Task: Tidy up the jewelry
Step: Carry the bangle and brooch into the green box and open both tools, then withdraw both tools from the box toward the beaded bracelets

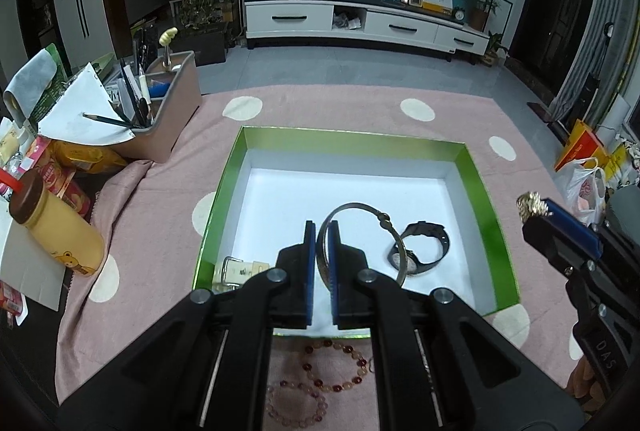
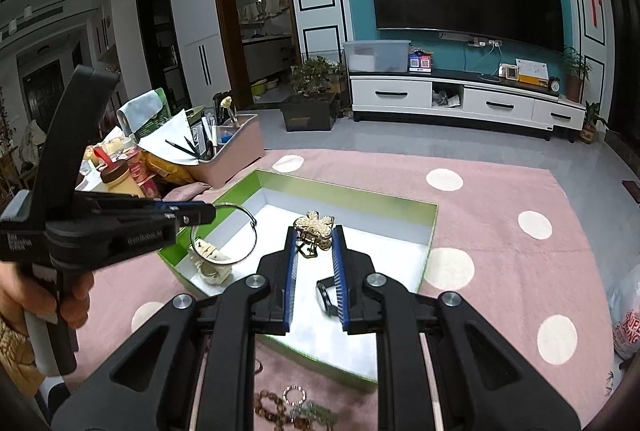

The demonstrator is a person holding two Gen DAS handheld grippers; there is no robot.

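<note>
A green box [image 1: 230, 167] with a white floor lies open on the pink dotted cloth. My left gripper [image 1: 321, 227] is shut on a silver bangle [image 1: 360, 207] and holds it above the box; the bangle also shows in the right wrist view [image 2: 248, 215]. My right gripper [image 2: 316, 231] is shut on a gold pearl hair clip [image 2: 314, 227] over the box; the clip shows at the right in the left wrist view [image 1: 530, 205]. A black watch [image 1: 428, 243] and a cream hair clip [image 1: 236, 269] lie in the box. Beaded bracelets [image 1: 336, 363] lie on the cloth in front.
A pink organizer with pencils [image 1: 160, 103], a yellow bottle [image 1: 56, 227] and snack packets [image 1: 68, 167] crowd the left. More bracelets and a small ring [image 2: 294, 397] lie near the box's front edge. A plastic bag [image 1: 584, 187] sits at the right.
</note>
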